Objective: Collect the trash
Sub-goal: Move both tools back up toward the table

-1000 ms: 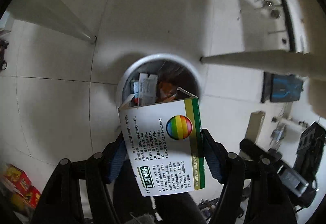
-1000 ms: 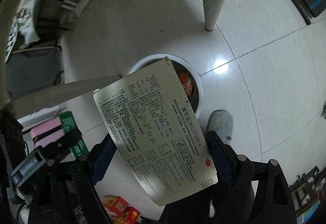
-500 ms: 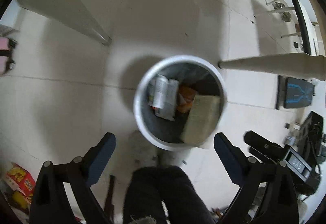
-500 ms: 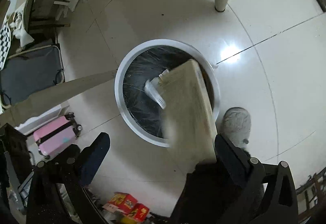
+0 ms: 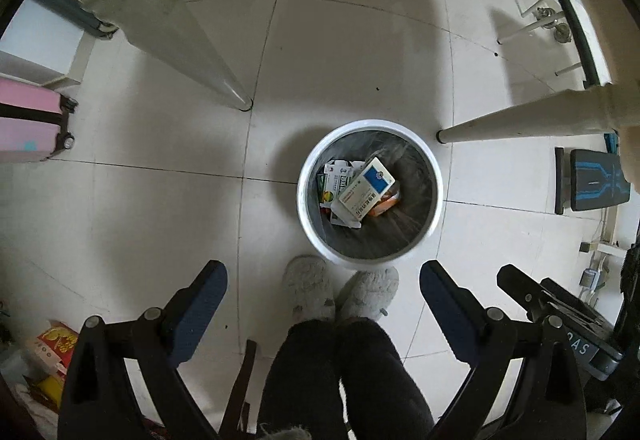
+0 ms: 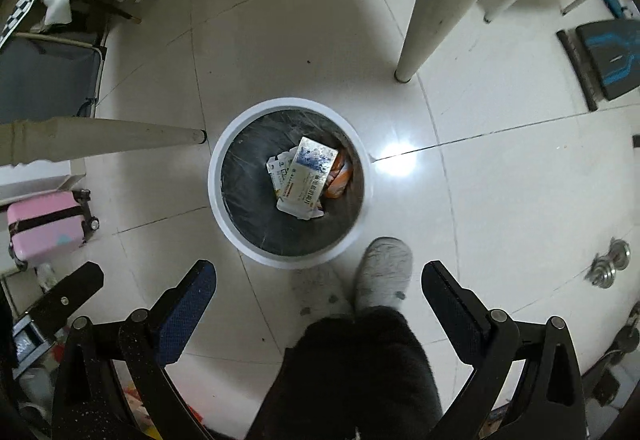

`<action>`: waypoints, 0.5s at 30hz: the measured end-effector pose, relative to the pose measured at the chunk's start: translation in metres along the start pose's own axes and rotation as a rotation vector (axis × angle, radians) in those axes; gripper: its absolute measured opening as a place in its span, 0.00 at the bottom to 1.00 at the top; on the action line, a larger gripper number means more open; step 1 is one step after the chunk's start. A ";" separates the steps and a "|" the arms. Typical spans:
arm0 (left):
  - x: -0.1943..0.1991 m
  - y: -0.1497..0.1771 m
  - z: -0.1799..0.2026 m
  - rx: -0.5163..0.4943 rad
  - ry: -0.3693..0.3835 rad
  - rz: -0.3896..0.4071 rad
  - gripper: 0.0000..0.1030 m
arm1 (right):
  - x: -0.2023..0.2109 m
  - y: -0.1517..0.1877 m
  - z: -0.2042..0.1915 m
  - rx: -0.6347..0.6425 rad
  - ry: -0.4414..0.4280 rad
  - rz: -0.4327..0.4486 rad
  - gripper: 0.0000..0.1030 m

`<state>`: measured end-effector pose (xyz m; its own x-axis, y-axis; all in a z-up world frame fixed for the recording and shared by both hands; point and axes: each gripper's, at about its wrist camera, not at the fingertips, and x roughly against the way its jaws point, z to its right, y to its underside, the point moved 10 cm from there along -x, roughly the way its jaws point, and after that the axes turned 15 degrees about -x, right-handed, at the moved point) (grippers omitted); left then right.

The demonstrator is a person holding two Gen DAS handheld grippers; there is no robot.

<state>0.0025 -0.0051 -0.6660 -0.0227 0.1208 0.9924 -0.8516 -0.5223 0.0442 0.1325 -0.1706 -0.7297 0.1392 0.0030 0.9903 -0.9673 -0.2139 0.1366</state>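
A round white trash bin (image 5: 308, 208) with a dark liner stands on the tiled floor; it also shows in the right wrist view (image 6: 218, 208). Inside lie several flat medicine boxes, with a white and blue box (image 5: 366, 188) on top, also seen in the right wrist view (image 6: 308, 176), and an orange wrapper (image 6: 340, 176) beside it. My left gripper (image 5: 323, 280) is open and empty, high above the floor on the near side of the bin. My right gripper (image 6: 319, 276) is open and empty, likewise above the bin's near side.
White table legs (image 5: 188, 52) (image 5: 520, 116) (image 6: 436, 0) (image 6: 100, 136) stand around the bin. The person's slippers (image 5: 308, 288) (image 6: 382, 272) and dark trouser legs are just in front of it. A pink suitcase (image 6: 44, 228) is at the left, a red box (image 5: 56, 340) at lower left.
Both grippers opened and let go of their boxes, which fell into the bin. Both grippers have since risen, so the bin looks smaller.
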 end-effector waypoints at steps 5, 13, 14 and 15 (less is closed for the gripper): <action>0.044 0.009 0.014 -0.036 -0.014 0.030 0.95 | 0.052 0.019 0.001 0.031 -0.001 0.034 1.00; 0.120 0.027 0.028 -0.063 -0.024 0.066 0.95 | 0.155 0.052 -0.004 0.057 -0.041 0.065 1.00; 0.130 0.028 0.030 -0.064 -0.024 0.071 0.95 | 0.171 0.057 -0.005 0.059 -0.046 0.070 1.00; 0.137 0.029 0.032 -0.063 -0.022 0.076 0.95 | 0.182 0.059 -0.006 0.061 -0.049 0.073 1.00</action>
<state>-0.0084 -0.0308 -0.5246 -0.0776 0.0641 0.9949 -0.8791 -0.4751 -0.0380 0.0990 -0.1770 -0.5414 0.0805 -0.0627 0.9948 -0.9606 -0.2712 0.0606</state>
